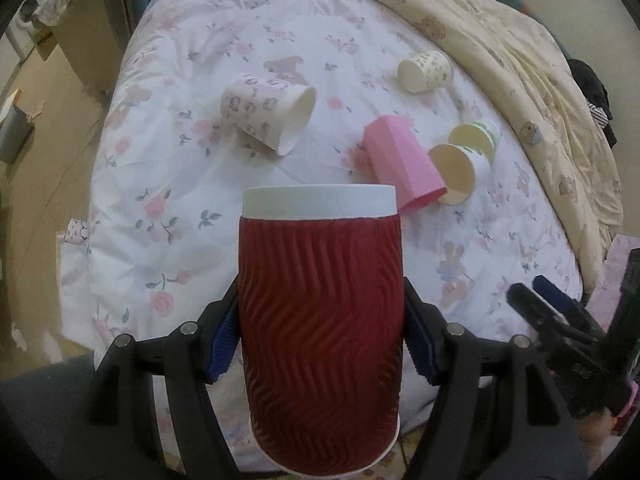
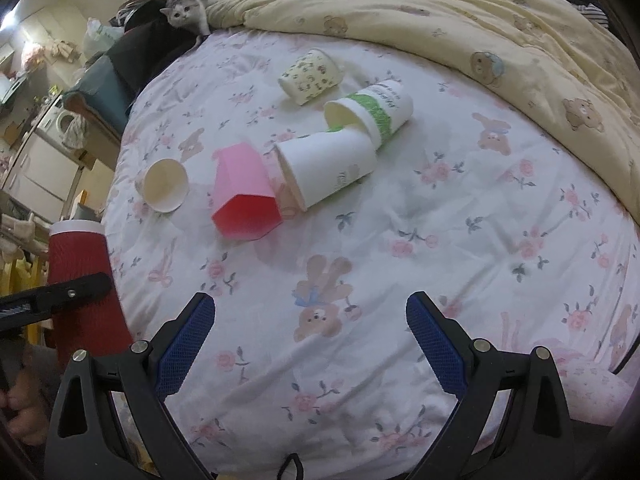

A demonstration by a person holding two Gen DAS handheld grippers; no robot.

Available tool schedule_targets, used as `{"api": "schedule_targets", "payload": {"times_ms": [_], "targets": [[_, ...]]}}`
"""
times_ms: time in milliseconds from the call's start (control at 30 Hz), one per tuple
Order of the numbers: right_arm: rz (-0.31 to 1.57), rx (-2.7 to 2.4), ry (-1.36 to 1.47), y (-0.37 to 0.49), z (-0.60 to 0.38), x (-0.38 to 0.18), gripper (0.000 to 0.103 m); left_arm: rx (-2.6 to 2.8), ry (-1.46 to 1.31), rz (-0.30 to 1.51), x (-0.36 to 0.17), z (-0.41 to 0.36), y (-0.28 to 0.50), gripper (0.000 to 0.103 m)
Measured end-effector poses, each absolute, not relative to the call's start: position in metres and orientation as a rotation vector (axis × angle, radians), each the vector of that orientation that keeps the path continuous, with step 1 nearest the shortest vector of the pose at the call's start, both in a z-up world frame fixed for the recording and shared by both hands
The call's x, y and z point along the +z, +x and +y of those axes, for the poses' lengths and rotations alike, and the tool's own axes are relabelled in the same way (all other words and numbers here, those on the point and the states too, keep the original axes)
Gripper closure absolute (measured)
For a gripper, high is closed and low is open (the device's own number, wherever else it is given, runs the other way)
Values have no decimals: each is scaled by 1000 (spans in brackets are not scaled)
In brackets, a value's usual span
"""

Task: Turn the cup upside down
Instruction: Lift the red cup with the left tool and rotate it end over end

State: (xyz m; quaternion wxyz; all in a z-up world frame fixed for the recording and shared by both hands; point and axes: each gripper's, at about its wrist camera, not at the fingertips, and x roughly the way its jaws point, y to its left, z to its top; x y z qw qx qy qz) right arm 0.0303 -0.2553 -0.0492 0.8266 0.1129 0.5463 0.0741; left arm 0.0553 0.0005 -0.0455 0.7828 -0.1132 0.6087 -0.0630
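A red ribbed paper cup [image 1: 322, 328] with a white band on top fills the left wrist view. My left gripper [image 1: 320, 344] is shut on its sides and holds it over the near edge of the bed. The wider white rim is at the bottom, so the cup stands upside down. The same cup [image 2: 82, 292] shows at the left of the right wrist view. My right gripper [image 2: 310, 340] is open and empty above the floral sheet [image 2: 400, 280]. It shows in the left wrist view [image 1: 536, 292] at the right.
Several cups lie on their sides on the bed: a pink faceted one [image 2: 244, 196], two white ones [image 2: 328, 168] [image 2: 166, 184], a green-banded one [image 2: 376, 110] and a patterned one [image 2: 312, 76]. A yellow duvet [image 2: 480, 20] lies behind. A cat [image 2: 192, 0] stands at the far edge.
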Motion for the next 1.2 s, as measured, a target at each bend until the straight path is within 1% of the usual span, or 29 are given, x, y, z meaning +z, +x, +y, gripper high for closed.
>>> {"api": "schedule_targets", "payload": {"times_ms": [133, 300, 400, 533, 800, 1033, 1100, 1200], "targets": [[1137, 174, 212, 31, -246, -45, 4, -149, -325, 1299, -45, 4, 56, 36], [1136, 250, 214, 33, -233, -45, 4, -133, -274, 1201, -30, -3, 56, 36], [1114, 294, 167, 28, -220, -41, 4, -146, -339, 1197, -31, 0, 59, 36], [1087, 412, 151, 20, -202, -33, 4, -153, -347, 1181, -30, -3, 60, 36], [1127, 537, 140, 11, -178, -38, 4, -171, -329, 1168, -26, -10, 58, 36], [1178, 549, 224, 18, -185, -46, 4, -186, -347, 1153, -21, -6, 58, 36], [1161, 555, 230, 18, -187, -42, 4, -158, -307, 1135, -19, -6, 58, 36], [1112, 598, 268, 17, -190, -31, 4, -172, -357, 1149, -21, -1, 61, 36]]}}
